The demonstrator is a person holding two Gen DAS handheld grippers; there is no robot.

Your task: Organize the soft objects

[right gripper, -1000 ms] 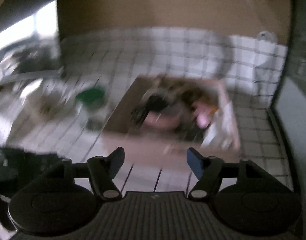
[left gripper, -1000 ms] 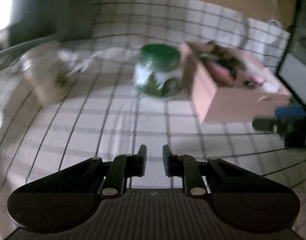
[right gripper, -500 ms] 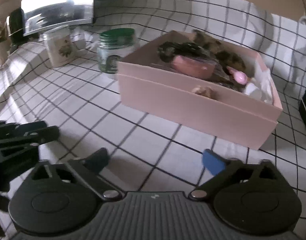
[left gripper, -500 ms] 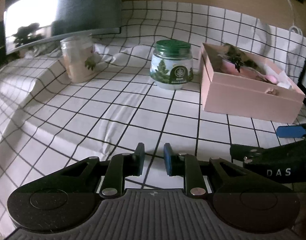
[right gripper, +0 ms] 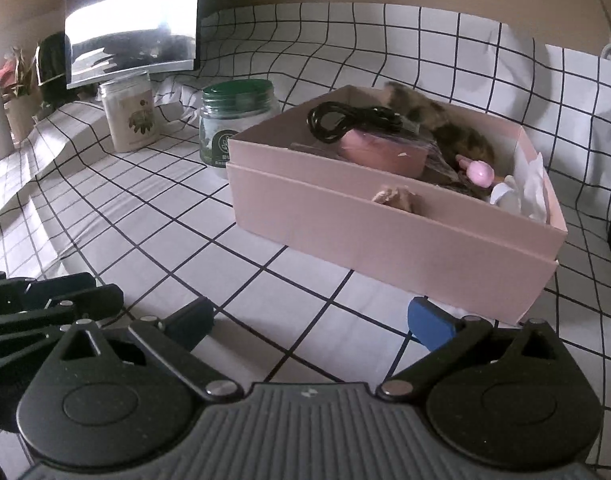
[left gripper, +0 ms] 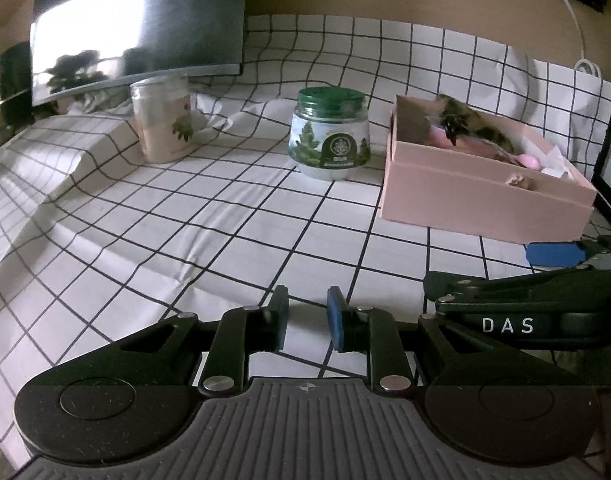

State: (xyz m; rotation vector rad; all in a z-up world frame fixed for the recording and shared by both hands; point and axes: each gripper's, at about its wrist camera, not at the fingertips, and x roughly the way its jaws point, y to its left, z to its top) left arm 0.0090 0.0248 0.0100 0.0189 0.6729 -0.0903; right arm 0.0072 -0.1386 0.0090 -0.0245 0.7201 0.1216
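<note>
Pink box (right gripper: 385, 240) w/ soft items, frame centre; right gripper (right gripper: 311, 320) jaws spread wide, empty. Left gripper (left gripper: 305, 316) lower centre, jaws narrowly apart, empty.

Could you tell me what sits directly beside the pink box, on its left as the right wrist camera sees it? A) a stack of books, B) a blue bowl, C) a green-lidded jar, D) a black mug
C: the green-lidded jar stands on the checked cloth right next to the pink box, with a pale floral canister farther left.
</note>
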